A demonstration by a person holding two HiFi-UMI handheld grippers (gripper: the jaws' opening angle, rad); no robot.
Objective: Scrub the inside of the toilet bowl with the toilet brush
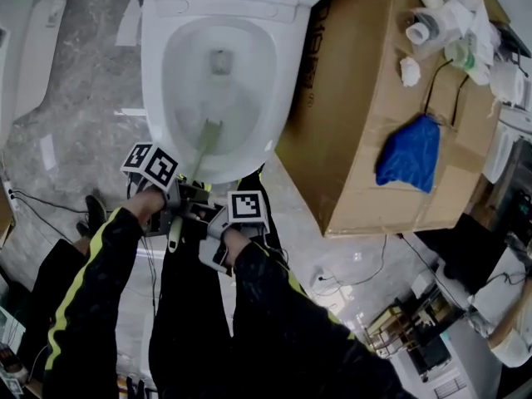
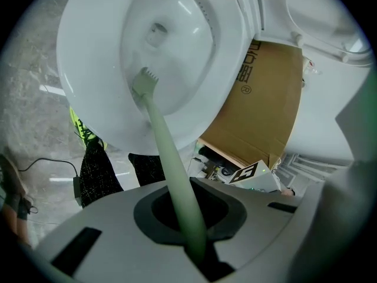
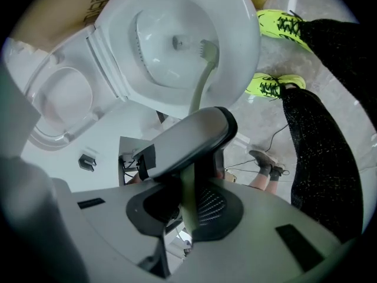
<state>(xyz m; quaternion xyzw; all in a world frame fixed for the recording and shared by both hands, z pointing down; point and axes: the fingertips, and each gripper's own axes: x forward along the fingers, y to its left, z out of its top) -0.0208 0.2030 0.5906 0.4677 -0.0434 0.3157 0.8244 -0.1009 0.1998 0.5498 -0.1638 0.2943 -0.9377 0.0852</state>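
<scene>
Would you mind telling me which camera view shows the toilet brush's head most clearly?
The left gripper view: the toilet brush runs unobstructed to its bristled head against the toilet bowl. The right gripper view shows the head smaller, its handle partly hidden; the head view shows it tiny, bristles indistinct.

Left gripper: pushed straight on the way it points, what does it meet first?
Likely the inner wall of the toilet bowl: the left gripper, shut on the toilet brush, aims along its handle to where the bristles sit. Depth is unclear.

Toilet brush (image 1: 206,140) handle end hidden btw left claw (image 1: 188,193) & right claw (image 1: 205,214); toilet (image 1: 154,81) rear cut off, top edge.
</scene>
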